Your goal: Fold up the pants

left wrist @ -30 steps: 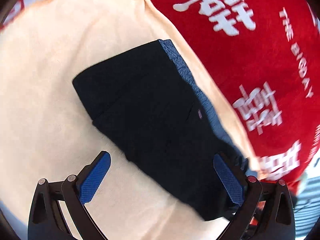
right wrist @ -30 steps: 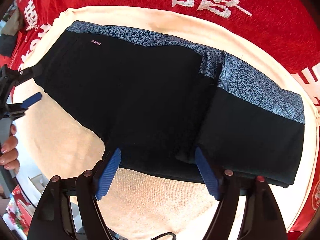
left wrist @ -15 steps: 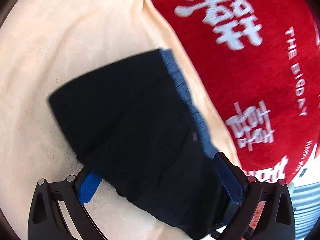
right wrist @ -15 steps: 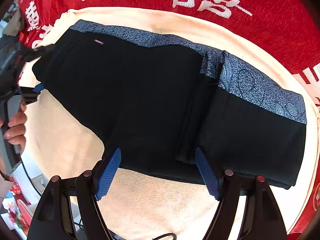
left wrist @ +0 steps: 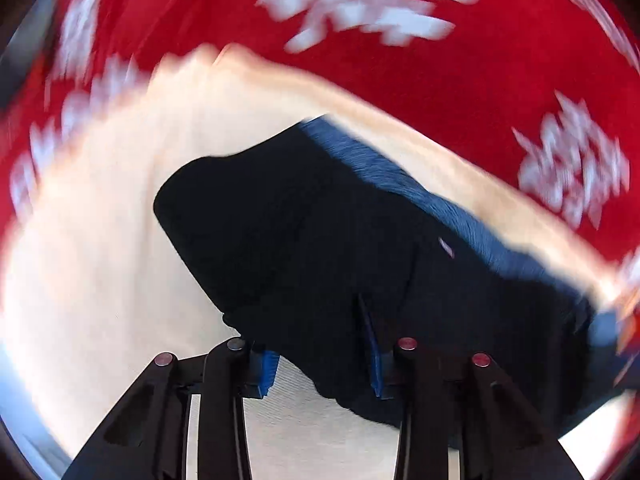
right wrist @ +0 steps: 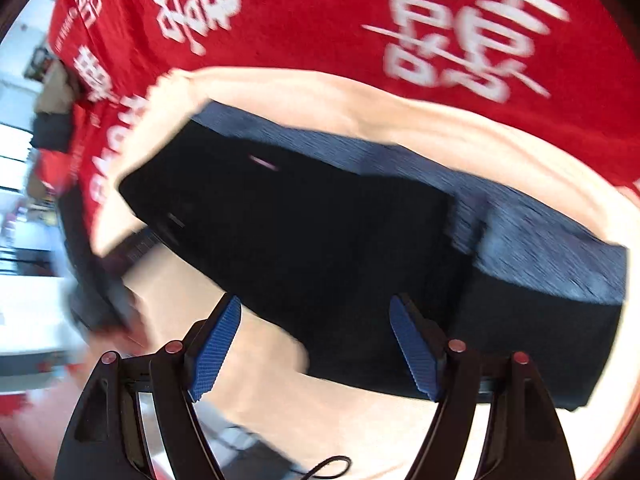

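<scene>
Right now the left gripper (left wrist: pixel 320 354) is clamped on the near edge of the pants (left wrist: pixel 320 240), which lie partly folded on the cream cloth (left wrist: pixel 100 220) over the red blanket (left wrist: pixel 460 80). The right gripper (right wrist: pixel 316 344) hangs above the hem, jaws apart, holding nothing. I'd judge a fold is starting; next, carry that pinched end across and keep the edges lined up.

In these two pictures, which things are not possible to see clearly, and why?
- Left wrist view: the white signs on the red cloth are smeared by motion blur, unreadable.
- Left wrist view: the pants cover most of both pads of the left tongs, so the grip depth is unclear.
- Right wrist view: the small label is too small and blurred.
- Right wrist view: the left edge is a blur.
</scene>
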Available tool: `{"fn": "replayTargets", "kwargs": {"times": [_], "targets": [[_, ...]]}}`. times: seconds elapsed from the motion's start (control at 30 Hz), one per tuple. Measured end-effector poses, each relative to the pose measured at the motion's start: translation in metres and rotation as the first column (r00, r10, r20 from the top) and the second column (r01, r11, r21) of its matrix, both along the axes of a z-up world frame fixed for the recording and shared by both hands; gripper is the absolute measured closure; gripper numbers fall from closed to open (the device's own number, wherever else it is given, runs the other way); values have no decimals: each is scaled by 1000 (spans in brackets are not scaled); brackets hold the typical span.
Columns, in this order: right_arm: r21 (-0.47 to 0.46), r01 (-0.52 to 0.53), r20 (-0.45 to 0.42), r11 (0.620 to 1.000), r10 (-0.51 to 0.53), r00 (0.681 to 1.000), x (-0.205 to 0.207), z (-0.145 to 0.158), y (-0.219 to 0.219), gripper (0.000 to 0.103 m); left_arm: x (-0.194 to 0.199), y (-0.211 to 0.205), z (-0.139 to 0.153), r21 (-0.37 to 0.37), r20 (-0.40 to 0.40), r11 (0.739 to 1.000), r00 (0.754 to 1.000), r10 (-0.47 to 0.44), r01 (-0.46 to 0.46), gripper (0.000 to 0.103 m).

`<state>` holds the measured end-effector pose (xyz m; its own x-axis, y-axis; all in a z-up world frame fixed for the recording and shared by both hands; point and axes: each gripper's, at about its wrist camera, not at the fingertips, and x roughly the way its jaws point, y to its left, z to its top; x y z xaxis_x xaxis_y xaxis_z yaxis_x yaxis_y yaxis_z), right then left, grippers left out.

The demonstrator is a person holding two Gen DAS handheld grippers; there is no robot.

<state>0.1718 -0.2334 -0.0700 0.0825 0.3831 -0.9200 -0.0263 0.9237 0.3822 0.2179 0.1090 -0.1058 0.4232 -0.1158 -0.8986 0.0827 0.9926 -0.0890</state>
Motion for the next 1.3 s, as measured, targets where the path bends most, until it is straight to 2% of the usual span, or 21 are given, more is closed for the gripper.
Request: {"fn": "replayTargets", "kwargs": {"times": [0.07,0.13,0.2,0.27,0.37,0.6,0.63,0.67,0.7,0.73,0.77,0.93,1.07,1.3], "targets": [[60,-37,-13,998,38,999,28,5,18,22,-12,-19,7,106,66,991,994,-84,77,66],[91,-97,-19,991,99,995,55,9,45,21,-22,-32,10,181,109,975,982,-152,130,66],[122,-147,-54,982,154,987,76,12,74,20,-27,-37,12,222,129,961,972,-194,163,66],[169,-191,-77,967,206,975,95,13,103,19,-29,-38,14,240,138,954,967,-214,177,66],[208,-297,-128,932,327,936,112,6,154,16,-27,-38,17,247,137,952,966,-219,181,66],[113,-485,-225,867,498,838,115,-28,226,16,-32,-42,21,273,151,943,960,-237,190,66],[107,-498,-249,861,508,825,114,-35,229,27,-32,-43,21,276,153,942,959,-239,191,66],[103,-501,-263,859,509,819,115,-40,231,60,-33,-44,23,277,155,941,958,-242,193,66],[91,-500,-274,861,504,819,115,-44,229,69,-33,-45,22,274,148,942,959,-240,193,66],[87,-484,-267,871,489,831,115,-44,224,80,-32,-45,22,264,132,945,964,-232,191,66],[85,-469,-249,879,474,844,114,-41,218,83,-32,-45,24,257,135,947,964,-231,191,66],[203,-325,-143,924,357,923,105,-9,165,83,-44,-66,56,236,195,940,936,-294,246,66],[327,-181,-70,928,215,974,89,20,105,83,-50,-89,90,180,237,942,917,-322,284,66],[418,-38,46,907,21,999,41,64,-11,83,-73,-162,144,99,280,908,864,-419,408,66]]}}
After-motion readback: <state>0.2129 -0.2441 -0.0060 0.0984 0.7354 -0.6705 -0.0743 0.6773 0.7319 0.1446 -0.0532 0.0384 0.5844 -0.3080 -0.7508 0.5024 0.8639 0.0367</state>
